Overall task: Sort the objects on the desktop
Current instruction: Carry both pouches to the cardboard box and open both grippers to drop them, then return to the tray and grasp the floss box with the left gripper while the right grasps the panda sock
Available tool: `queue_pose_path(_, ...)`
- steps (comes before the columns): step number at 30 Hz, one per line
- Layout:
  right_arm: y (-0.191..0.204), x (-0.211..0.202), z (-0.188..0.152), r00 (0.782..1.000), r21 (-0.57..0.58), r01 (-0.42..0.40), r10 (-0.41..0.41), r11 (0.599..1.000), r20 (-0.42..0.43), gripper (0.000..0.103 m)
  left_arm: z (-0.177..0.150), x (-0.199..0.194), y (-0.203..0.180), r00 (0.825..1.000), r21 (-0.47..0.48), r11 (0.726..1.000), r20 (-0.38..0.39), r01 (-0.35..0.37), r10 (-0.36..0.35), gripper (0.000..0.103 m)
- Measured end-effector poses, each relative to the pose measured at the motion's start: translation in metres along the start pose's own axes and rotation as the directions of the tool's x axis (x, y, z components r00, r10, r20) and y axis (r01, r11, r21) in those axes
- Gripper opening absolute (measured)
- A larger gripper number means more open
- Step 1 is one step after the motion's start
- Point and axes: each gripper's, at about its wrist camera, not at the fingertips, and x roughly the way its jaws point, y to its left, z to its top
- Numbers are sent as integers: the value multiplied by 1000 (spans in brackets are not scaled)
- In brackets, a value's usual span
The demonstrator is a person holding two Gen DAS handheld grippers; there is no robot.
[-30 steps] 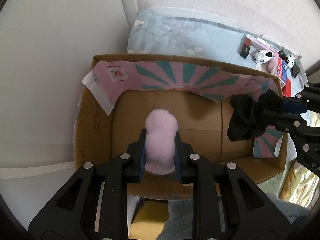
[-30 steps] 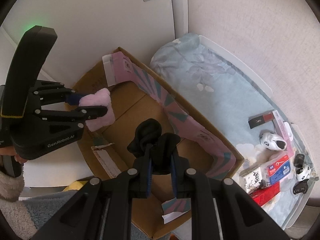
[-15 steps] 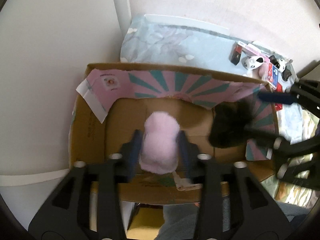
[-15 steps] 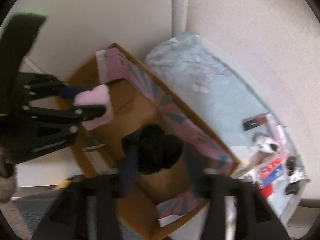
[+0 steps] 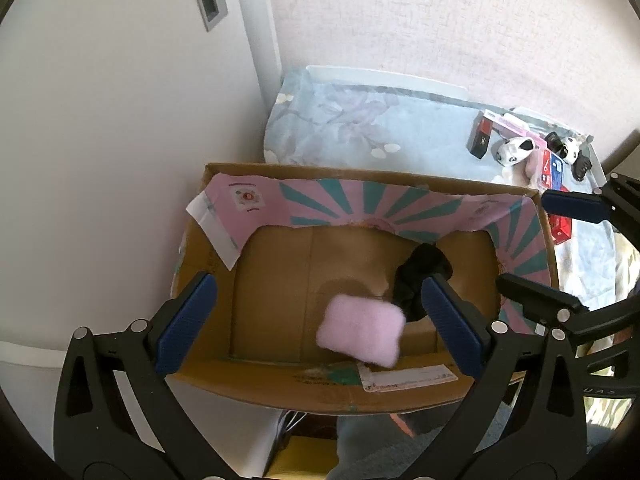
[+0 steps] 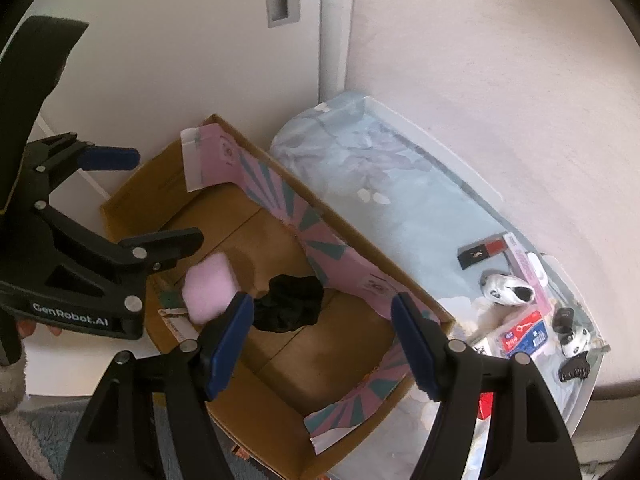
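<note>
Above the cardboard box (image 5: pixel 280 396), both grippers' fingers (image 5: pixel 184 322) (image 6: pixel 228 344) spread wide, empty, pink pad (image 5: pixel 360 334) and black cloth (image 6: pixel 290 306) below.

Home bedroom corner, floral bedsheet (image 5: pixel 360 128) against papered wall (image 6: pixel 500 80), white door (image 5: pixel 100 100), cardboard box (image 6: pixel 132 196)

One cardboard box (image 5: pixel 224 376), one pink plush (image 5: pixel 360 330), one black cloth (image 5: pixel 420 276)

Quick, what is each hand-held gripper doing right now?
Left hand-held gripper: open, holding nothing.
Right hand-held gripper: open, holding nothing.
</note>
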Motion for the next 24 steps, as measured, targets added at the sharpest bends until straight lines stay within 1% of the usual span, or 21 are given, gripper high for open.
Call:
queue_pose_path(2, -2, -4, -2, 1000, 0, 6, -6, 1000, 11, 67, 1, 0, -2, 1000, 5, 1000, -1, 2, -2, 102)
queue_pose_path(5, -6, -11, -5, 1000, 11, 8, -9, 1000, 25, 67, 2, 3, -5, 999, 6, 1000, -39, 14, -14, 102)
queue_pose_path(8, -12, -17, -9, 1000, 38, -7, 6, 999, 18, 67, 4, 0, -16, 996, 28, 996, -32, 87, -87, 102)
queue_pose_path(9, -16, -19, -11, 1000, 54, -7, 6, 999, 11, 67, 5, -2, -21, 995, 41, 995, -26, 96, -95, 102)
queue_pose_path(13, -30, -29, -22, 1000, 101, 11, -13, 995, 14, 67, 13, -11, -42, 997, 96, 993, -6, 74, -73, 102)
queue_pose_path(15, -41, -37, -31, 999, 128, 19, -23, 992, 23, 67, 20, -12, -51, 997, 120, 990, -10, 72, -72, 102)
queue_pose_path(17, -56, -46, -42, 999, 161, 35, -39, 986, 26, 67, 27, -16, -63, 996, 136, 986, -4, 92, -92, 102)
queue_pose_path(19, -71, -53, -50, 998, 187, 55, -61, 981, 26, 67, 36, -20, -79, 990, 157, 978, -2, 139, -140, 102)
queue_pose_path(21, -94, -62, -63, 996, 228, 79, -85, 970, 18, 67, 42, -23, -95, 987, 178, 971, 4, 160, -163, 102)
queue_pose_path(24, -130, -74, -81, 994, 290, 101, -107, 952, 5, 67, 54, -26, -131, 987, 251, 956, 17, 151, -161, 102)
